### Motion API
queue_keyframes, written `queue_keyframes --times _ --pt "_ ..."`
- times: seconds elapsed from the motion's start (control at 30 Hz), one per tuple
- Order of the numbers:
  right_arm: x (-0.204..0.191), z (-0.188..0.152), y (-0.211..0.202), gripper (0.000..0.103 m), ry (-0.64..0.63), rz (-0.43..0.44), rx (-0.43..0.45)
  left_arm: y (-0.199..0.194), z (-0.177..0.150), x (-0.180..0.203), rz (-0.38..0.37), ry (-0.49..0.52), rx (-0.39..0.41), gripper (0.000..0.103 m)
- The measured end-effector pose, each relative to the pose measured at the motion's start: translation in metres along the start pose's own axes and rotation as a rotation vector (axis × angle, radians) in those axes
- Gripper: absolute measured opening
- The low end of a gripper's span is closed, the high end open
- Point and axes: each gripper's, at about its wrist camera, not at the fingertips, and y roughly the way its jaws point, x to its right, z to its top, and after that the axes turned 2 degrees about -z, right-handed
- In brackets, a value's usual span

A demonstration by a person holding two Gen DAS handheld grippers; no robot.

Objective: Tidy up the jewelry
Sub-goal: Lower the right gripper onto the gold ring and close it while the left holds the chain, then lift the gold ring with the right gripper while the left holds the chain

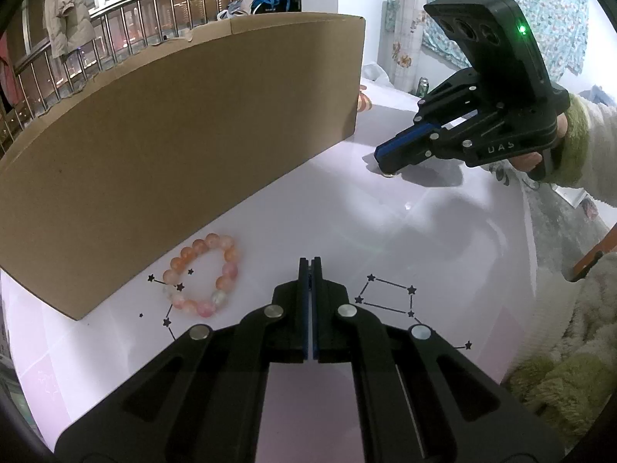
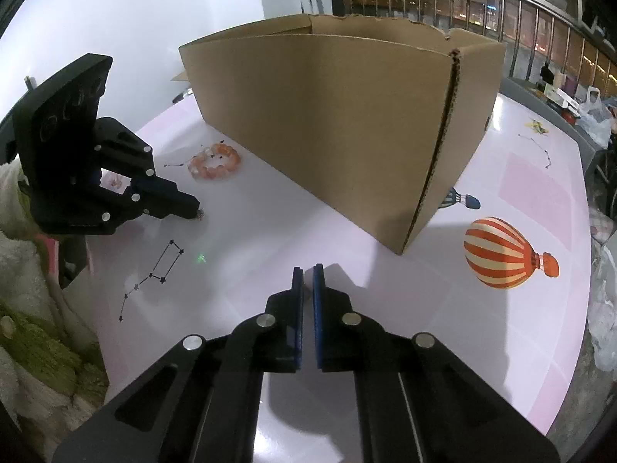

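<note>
A bracelet of orange and pink beads (image 1: 202, 274) (image 2: 214, 162) lies on the table beside the cardboard box (image 1: 185, 146) (image 2: 339, 131). My left gripper (image 1: 310, 260) (image 2: 196, 207) is shut, its tips low over the table right of the bracelet. In the right wrist view a tiny glittering piece (image 2: 200, 214) sits at those tips; whether it is pinched I cannot tell. My right gripper (image 2: 307, 270) (image 1: 385, 168) points down at the table near the box's corner. Its pads are a sliver apart on a small gold piece (image 1: 391, 174), most of it hidden.
The box stands open-topped across the back of the pale pink table (image 2: 385, 308), printed with star lines and a striped balloon (image 2: 501, 252). A sleeve in fluffy green and white (image 1: 586, 146) holds the right gripper. A railing and hanging clothes are behind.
</note>
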Motion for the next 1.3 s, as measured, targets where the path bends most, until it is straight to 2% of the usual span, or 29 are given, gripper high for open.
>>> queue_keyframes --times 0.4,0.6,1.3 --pt "0.004 -0.002 -0.019 0.005 0.054 -0.012 0.051 -0.003 -0.002 -0.002 0.001 0.006 0.003 0.0" --pt "0.004 -0.008 -0.006 0.005 0.055 -0.048 -0.005 -0.002 -0.002 -0.002 0.0 0.009 -0.001 0.0" --pt "-0.018 -0.001 0.005 0.006 0.037 0.052 0.004 0.0 -0.003 -0.003 -0.001 -0.002 -0.001 0.0"
